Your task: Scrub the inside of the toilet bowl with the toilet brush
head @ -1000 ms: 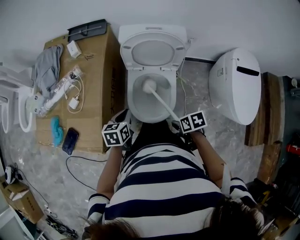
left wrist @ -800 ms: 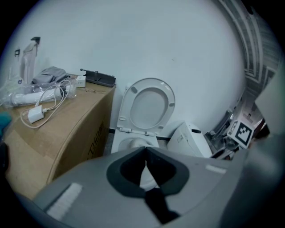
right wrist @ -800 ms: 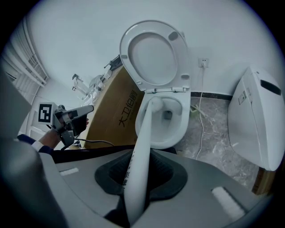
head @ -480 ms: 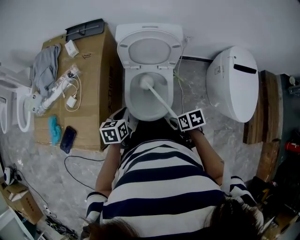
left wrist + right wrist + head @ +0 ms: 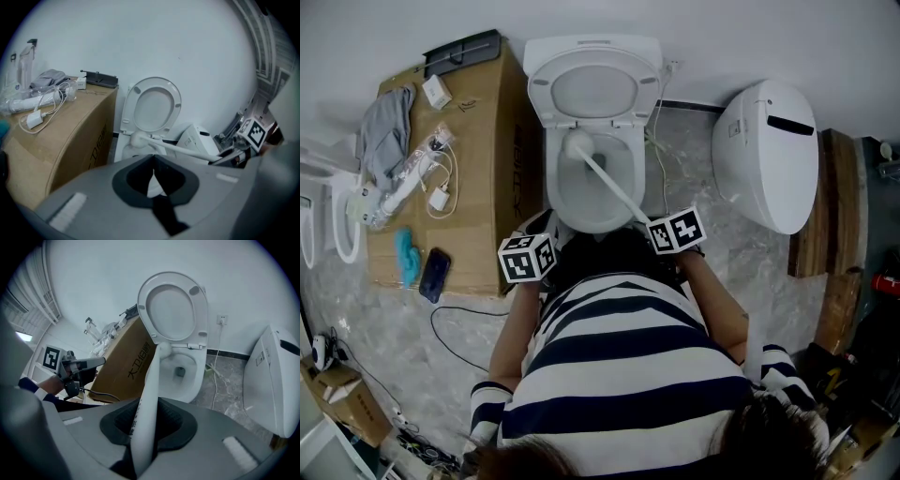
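Observation:
The white toilet bowl (image 5: 553, 192) stands open at the top middle, its seat and lid (image 5: 593, 92) raised against the wall. My right gripper (image 5: 675, 232) is shut on the long white handle of the toilet brush (image 5: 609, 180). The brush head (image 5: 577, 143) is at the bowl's back left, just under the rim. In the right gripper view the handle (image 5: 151, 380) runs from my right gripper (image 5: 144, 427) into the bowl (image 5: 199, 376). My left gripper (image 5: 528, 258) hovers at the bowl's front left, shut and holding nothing (image 5: 153, 176). From there the brush (image 5: 178, 149) crosses in front.
A large cardboard box (image 5: 492, 187) stands close on the toilet's left, carrying a grey cloth (image 5: 384, 136), chargers and a phone (image 5: 435, 274). A second white toilet unit (image 5: 766, 150) lies to the right, with wooden boards (image 5: 836, 216) beyond. A black cable (image 5: 455, 339) loops on the marble floor.
The brush head has slid from the middle of the bowl up to its back left under the rim. My right gripper has moved forward with it. The left gripper has barely moved.

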A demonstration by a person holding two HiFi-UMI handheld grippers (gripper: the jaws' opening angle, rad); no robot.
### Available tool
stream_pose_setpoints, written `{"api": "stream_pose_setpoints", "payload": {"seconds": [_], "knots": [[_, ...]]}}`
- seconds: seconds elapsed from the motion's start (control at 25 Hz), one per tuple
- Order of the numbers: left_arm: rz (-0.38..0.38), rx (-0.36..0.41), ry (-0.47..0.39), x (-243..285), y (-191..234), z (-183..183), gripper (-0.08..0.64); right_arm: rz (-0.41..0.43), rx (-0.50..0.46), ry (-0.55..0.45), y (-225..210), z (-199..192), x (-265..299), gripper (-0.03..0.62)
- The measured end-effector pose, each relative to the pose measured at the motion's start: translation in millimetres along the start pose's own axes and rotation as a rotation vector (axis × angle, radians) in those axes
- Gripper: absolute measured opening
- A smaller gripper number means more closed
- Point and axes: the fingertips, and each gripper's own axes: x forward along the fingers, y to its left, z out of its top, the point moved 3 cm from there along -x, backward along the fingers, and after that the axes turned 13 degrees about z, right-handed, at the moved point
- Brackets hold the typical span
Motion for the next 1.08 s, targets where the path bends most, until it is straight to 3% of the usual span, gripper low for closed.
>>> {"api": "stream_pose_setpoints", "payload": {"seconds": [0.36, 1.08], "knots": [[-0.009, 0.006, 0.014, 2, -2, -2, 0.000, -0.016, -0.074, 0.008, -2, -1, 3, 0.083], [-0.050, 0.026, 0.055, 2, -11, -11, 0.000, -0.017, -0.117, 0.000, 1, 8, 6, 0.083]]}}
